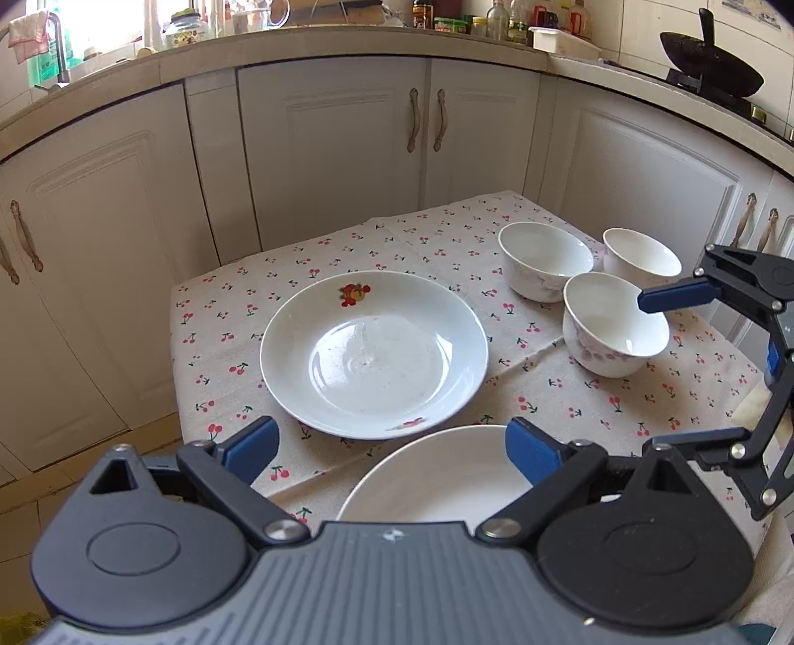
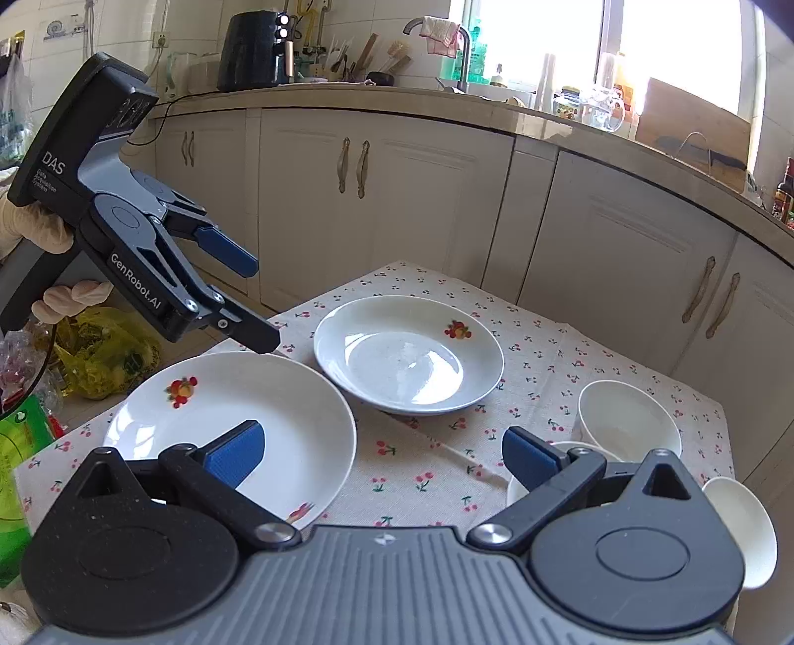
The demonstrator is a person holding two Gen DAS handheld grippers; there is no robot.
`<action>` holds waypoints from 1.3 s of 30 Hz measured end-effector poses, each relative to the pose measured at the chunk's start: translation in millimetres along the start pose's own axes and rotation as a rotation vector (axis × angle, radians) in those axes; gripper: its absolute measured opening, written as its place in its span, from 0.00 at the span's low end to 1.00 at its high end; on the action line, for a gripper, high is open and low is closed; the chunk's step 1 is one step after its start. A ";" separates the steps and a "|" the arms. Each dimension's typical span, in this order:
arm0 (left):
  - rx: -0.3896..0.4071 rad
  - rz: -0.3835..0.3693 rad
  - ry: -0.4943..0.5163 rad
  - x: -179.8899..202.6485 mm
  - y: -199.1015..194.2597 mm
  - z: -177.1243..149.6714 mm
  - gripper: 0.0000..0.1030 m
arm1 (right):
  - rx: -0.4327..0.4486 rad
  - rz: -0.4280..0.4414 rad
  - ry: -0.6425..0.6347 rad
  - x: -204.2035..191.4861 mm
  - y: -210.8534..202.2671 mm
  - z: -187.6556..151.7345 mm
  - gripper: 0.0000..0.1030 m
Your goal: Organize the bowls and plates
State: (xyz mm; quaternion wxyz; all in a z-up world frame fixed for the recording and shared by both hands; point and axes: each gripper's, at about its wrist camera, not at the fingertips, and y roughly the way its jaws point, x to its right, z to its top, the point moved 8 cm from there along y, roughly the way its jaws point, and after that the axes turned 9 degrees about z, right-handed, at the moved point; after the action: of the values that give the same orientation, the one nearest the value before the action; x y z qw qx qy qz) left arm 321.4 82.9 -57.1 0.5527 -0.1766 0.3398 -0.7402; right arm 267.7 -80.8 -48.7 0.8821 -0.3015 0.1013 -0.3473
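Two white plates with fruit prints lie on the cherry-print tablecloth (image 1: 436, 233): a far plate (image 1: 373, 354) (image 2: 408, 353) and a near plate (image 1: 436, 476) (image 2: 233, 421). Three white bowls (image 1: 544, 260) (image 1: 640, 258) (image 1: 614, 325) stand together at the right; in the right wrist view they show as (image 2: 628, 419), (image 2: 744, 531) and a rim (image 2: 561, 446). My left gripper (image 1: 392, 446) (image 2: 248, 302) is open and empty above the near plate. My right gripper (image 2: 382, 454) is open and empty; one of its fingers (image 1: 675, 295) hangs over the nearest bowl.
White kitchen cabinets (image 1: 332, 144) wrap around behind the small table. The counter holds jars, a sink tap (image 2: 464, 44) and a wok (image 1: 709, 74). Yellow and green bags (image 2: 104, 357) lie on the floor left of the table.
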 end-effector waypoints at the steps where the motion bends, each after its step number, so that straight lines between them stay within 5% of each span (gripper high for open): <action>1: -0.004 0.004 -0.002 -3.4 6.1 3.2 0.95 | -0.006 0.000 -0.002 5.6 5.0 2.6 1.00; 22: -0.111 -0.037 -0.084 -47.5 131.7 37.7 0.94 | -0.319 0.157 -0.070 65.0 112.2 8.2 1.00; 39: -0.163 -0.123 -0.076 -46.6 164.1 33.6 0.86 | -0.494 0.219 -0.016 70.1 162.5 -4.7 1.00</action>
State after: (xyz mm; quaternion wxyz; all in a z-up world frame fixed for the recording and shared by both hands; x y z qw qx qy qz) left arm 472.6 90.3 -142.6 0.5026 -0.2696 0.3662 -0.7353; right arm 407.3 -36.5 -148.2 0.8148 -0.4977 0.2081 -0.2124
